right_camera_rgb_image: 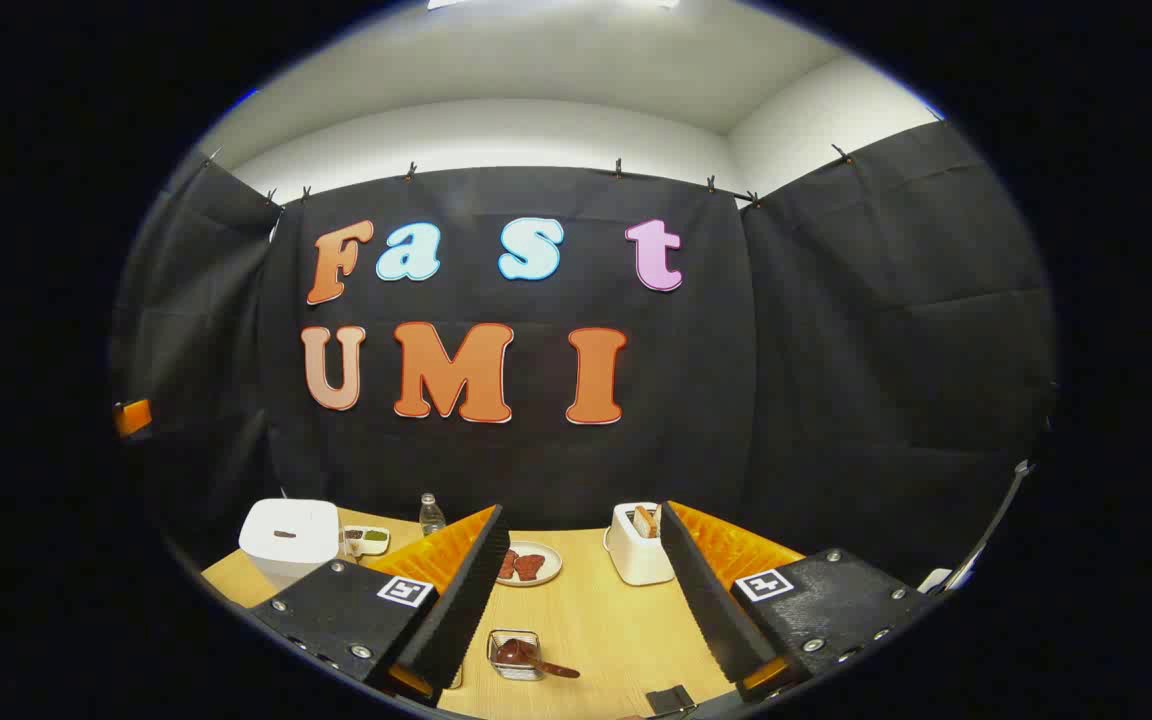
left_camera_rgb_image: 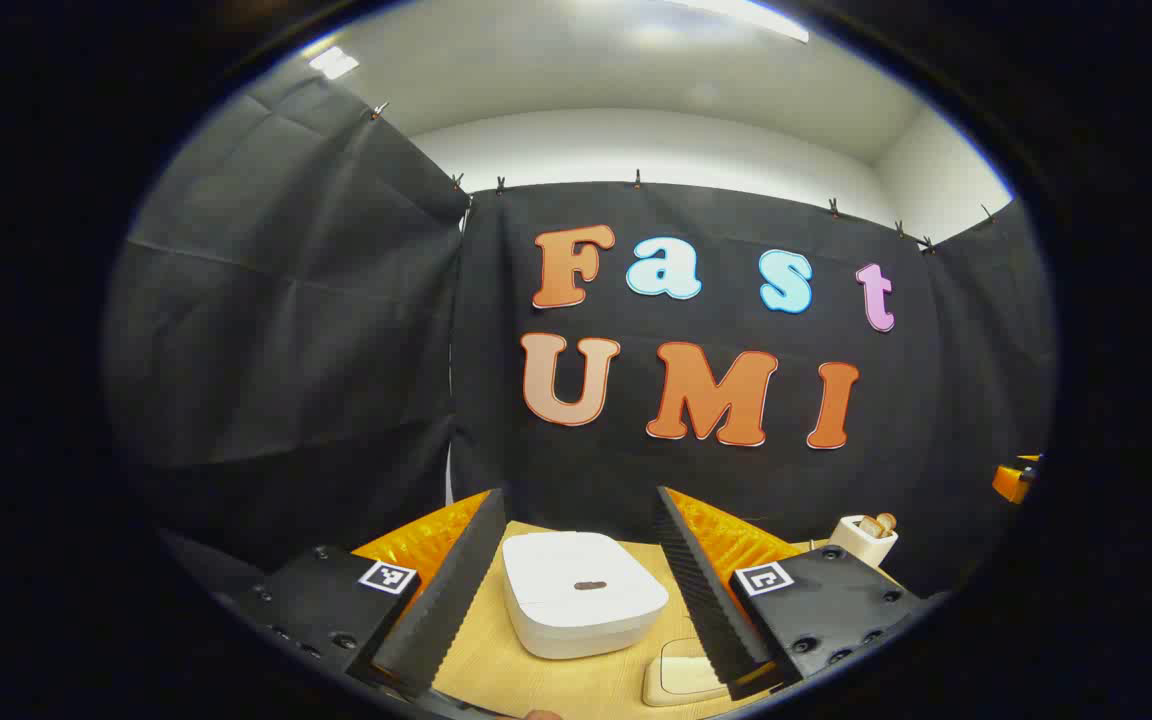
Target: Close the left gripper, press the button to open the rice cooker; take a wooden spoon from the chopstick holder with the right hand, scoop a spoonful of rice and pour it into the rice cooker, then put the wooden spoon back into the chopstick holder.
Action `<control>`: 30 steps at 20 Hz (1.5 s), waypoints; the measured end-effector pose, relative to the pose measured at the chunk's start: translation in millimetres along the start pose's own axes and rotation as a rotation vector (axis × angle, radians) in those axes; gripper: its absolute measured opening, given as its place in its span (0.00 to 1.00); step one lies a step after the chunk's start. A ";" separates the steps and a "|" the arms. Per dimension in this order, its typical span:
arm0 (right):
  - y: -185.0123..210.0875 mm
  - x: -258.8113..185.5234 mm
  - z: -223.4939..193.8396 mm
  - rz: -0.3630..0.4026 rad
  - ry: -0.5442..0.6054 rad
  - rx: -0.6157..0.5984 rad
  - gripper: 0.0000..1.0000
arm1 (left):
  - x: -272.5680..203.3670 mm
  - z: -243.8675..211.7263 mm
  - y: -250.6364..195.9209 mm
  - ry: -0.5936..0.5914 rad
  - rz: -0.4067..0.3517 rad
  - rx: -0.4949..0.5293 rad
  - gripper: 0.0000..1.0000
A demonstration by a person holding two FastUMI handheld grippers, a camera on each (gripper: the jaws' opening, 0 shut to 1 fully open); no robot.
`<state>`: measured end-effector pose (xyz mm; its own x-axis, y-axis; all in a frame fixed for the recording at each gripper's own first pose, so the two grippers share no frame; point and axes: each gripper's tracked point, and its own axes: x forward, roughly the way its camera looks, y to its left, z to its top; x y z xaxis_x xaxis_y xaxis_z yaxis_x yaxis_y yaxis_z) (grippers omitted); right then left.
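The rice cooker, a white rounded box with its lid down, sits on the bench straight ahead of the left gripper, framed between its two fingers. A small dark oblong mark lies at the middle of the lid; I take that for the button, though it is too small to be sure. The left gripper's fingers stand wide apart, so by my reading the first step, bringing them together before pressing, is not yet done. The press would come forward and down onto the lid top, and the left hand is plainly the nearer one.

Off to that gripper's right, near the bench's far edge, stands a pale chopstick holder with wooden handle ends poking up out of it. A flat cream-coloured thing lies just in front of the cooker; I cannot tell what it is.

The right gripper also has its fingers spread, holding nothing. From its view the rice cooker is well off to the left at the bench's end, and other things come in: a toaster, a plate with dark reddish pieces, a small bottle, a two-part dish, and nearest, a little clear container with a dark spoon.
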<state>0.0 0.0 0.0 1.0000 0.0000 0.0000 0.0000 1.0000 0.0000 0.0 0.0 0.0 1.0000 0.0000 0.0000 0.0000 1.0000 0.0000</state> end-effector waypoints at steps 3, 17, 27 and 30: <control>2.9 -9.7 0.9 -0.040 -0.017 -0.003 0.94 | 7.7 -0.4 9.7 -0.003 -0.023 -0.010 1.00; 31.4 -24.8 -1.8 -0.108 -0.008 -0.003 0.94 | 25.7 -14.6 45.0 0.024 -0.062 0.015 1.00; 32.5 -5.6 -5.5 -0.083 0.012 -0.011 0.94 | 32.1 -15.8 40.2 0.015 -0.036 0.029 0.88; 33.1 0.3 -3.1 -0.071 0.004 -0.008 0.94 | 30.0 -14.7 33.0 0.015 -0.048 0.051 0.51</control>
<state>0.3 33.1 -3.1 0.9975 -0.0707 -0.0042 0.0706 0.9975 -0.0080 30.0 33.0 -14.7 0.9987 -0.0476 -0.0166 0.0484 0.9976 0.0505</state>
